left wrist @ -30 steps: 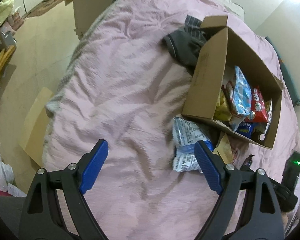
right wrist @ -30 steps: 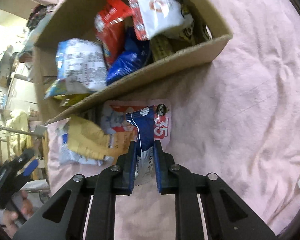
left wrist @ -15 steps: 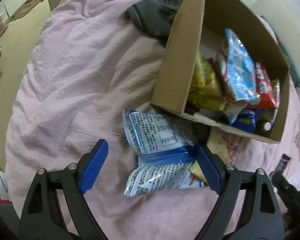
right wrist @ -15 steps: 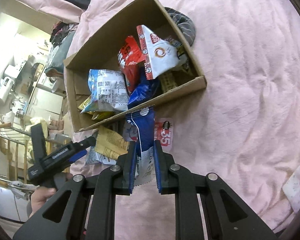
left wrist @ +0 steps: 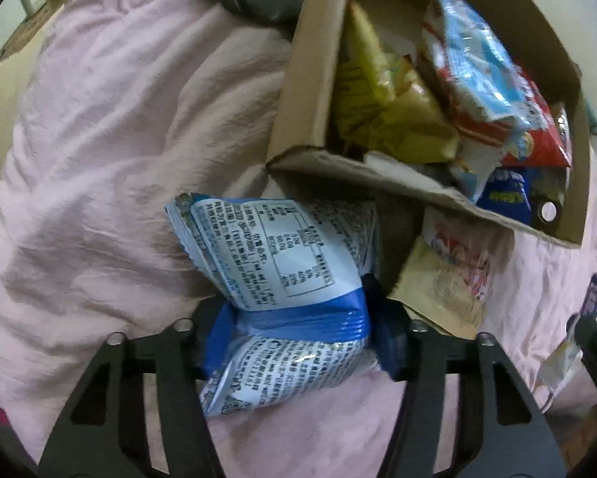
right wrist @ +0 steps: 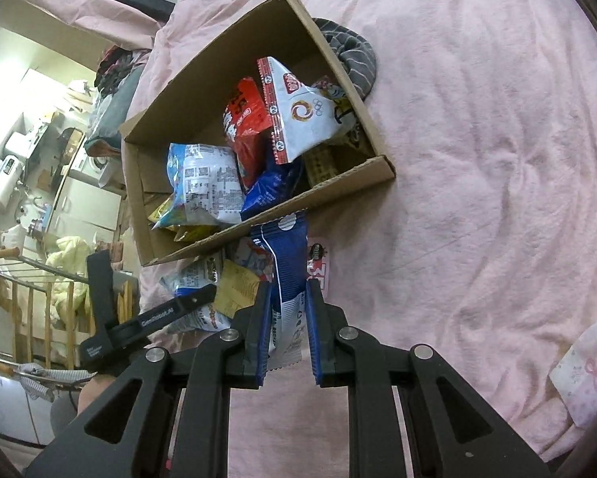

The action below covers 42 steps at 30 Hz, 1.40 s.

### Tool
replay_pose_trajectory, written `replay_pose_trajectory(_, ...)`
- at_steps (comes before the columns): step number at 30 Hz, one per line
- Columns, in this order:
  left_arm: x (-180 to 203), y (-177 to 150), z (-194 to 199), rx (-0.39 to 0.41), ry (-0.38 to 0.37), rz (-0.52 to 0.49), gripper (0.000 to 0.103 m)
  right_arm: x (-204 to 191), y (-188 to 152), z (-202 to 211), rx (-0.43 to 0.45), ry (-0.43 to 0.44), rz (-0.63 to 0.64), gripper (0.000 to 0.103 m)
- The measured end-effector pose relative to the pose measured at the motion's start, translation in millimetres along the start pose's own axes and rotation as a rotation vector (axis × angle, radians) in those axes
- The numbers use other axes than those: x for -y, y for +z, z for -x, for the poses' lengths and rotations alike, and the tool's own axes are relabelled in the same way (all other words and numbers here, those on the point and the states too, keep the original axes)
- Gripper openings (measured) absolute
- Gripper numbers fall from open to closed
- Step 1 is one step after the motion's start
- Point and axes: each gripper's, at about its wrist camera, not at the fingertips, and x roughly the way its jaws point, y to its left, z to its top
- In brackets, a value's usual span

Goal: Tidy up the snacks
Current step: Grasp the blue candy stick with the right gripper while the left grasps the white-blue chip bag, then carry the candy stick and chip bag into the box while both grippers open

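Note:
A cardboard box (left wrist: 310,79) holding several snack bags lies on a pink bedspread; it also shows in the right wrist view (right wrist: 203,91). My left gripper (left wrist: 294,334) is shut on a white and blue snack bag (left wrist: 278,263) lying just in front of the box. My right gripper (right wrist: 286,318) is shut on a dark blue and white snack packet (right wrist: 288,263), held up in front of the box's near wall. A yellow packet (left wrist: 442,286) and a red and white packet (right wrist: 318,275) lie on the bed by the box.
A grey striped cloth (right wrist: 350,59) lies behind the box. A white patterned cloth (right wrist: 585,366) sits at the bed's right edge. Room clutter and a wooden rack (right wrist: 27,302) are beyond the bed's left side.
My left gripper moved in on the white and blue bag and closed on it. My right gripper lifted away from the box with the dark blue packet still held.

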Motion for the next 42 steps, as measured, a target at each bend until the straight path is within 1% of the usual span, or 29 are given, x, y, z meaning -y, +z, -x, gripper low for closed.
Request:
replay_pose_trajectory(1,-2,-2,3,0.005,-0.006,0.009,0.048,-2,0,0,0.0,0.0,0.004,0.017)
replay_pose_trajectory(3,-6,-7,9,0.011,-0.011,0.021,0.047,-4,0,-1,0.002,-0.002,0.011,0.017)
replay_pose_trajectory(8,-15,-22,25,0.009,0.013,0.039,0.047,-8,-1,-1,-0.002,0.006,0.022,0.017)
replay_pose_trajectory(12,-26,-38,44,0.028,0.011,0.059,0.047,-13,-3,3,-0.001,0.018,0.031,0.017)
replay_pose_trajectory(13,-32,-49,48,0.037,0.011,0.062,0.047,-14,-3,4,0.002,0.024,0.033,0.017)
replay_pose_trajectory(16,-36,-57,63,0.065,0.02,0.051,0.047,-17,-3,9,0.012,0.038,0.037,0.017)
replay_pose_trajectory(20,-34,-64,90,0.111,0.008,0.027,0.047,-19,-1,14,0.025,0.05,0.039,0.017)
replay_pose_trajectory(24,-22,-56,113,0.164,0.012,-0.015,0.047,-21,1,17,0.033,0.063,0.036,0.017)
replay_pose_trajectory(26,-16,-49,124,0.173,0.005,-0.021,0.047,-23,4,19,0.038,0.074,0.041,0.017)
replay_pose_trajectory(29,-2,-35,138,0.186,0.003,-0.03,0.047,-29,11,25,0.06,0.087,0.056,0.017)
replay_pose_trajectory(31,10,-26,151,0.209,0.0,-0.043,0.047,-32,16,30,0.081,0.096,0.066,0.017)
replay_pose_trajectory(34,29,-8,164,0.239,-0.008,-0.077,0.047,-40,26,35,0.116,0.078,0.099,0.017)
replay_pose_trajectory(36,41,5,167,0.252,-0.012,-0.096,0.047,-45,35,35,0.132,0.069,0.118,0.017)
replay_pose_trajectory(38,49,17,166,0.251,-0.022,-0.111,0.047,-50,43,32,0.135,0.082,0.126,0.017)
replay_pose_trajectory(42,61,38,156,0.246,-0.038,-0.139,0.047,-58,61,21,0.146,0.057,0.153,0.017)
